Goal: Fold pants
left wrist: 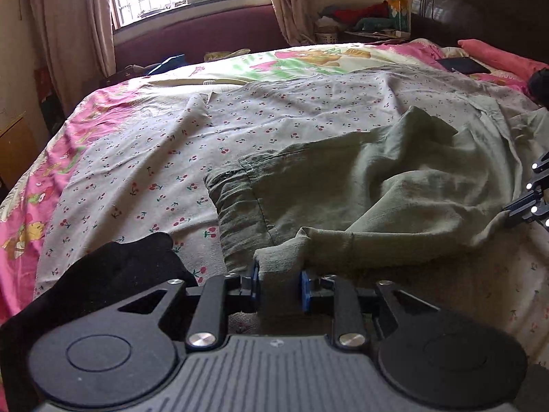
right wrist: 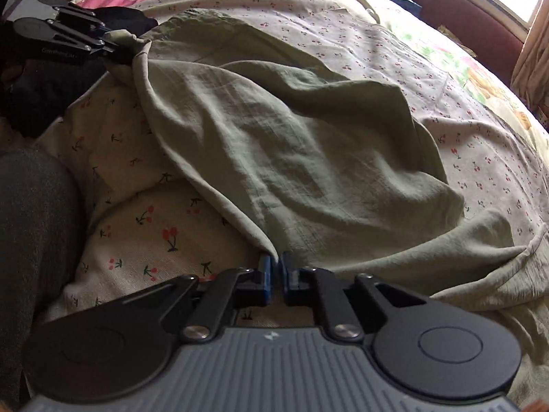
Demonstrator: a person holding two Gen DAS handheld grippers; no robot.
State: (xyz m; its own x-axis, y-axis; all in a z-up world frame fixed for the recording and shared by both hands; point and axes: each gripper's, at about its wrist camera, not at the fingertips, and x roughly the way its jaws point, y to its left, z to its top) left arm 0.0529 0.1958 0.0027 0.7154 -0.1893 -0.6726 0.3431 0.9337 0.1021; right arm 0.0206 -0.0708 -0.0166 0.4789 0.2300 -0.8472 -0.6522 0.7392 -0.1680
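Bed, cherry-print sheet, green pants

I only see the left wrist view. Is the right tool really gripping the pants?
Observer: Yes. The right tool is shut on a thin edge of the pants.
Operator: Where does that edge go?
Observer: It runs unbroken up to the left tool, which pinches a bunched corner.
Operator: Anything close to the right tool?
Observer: What looks like a grey-clad leg sits beside it, at the left of that view.
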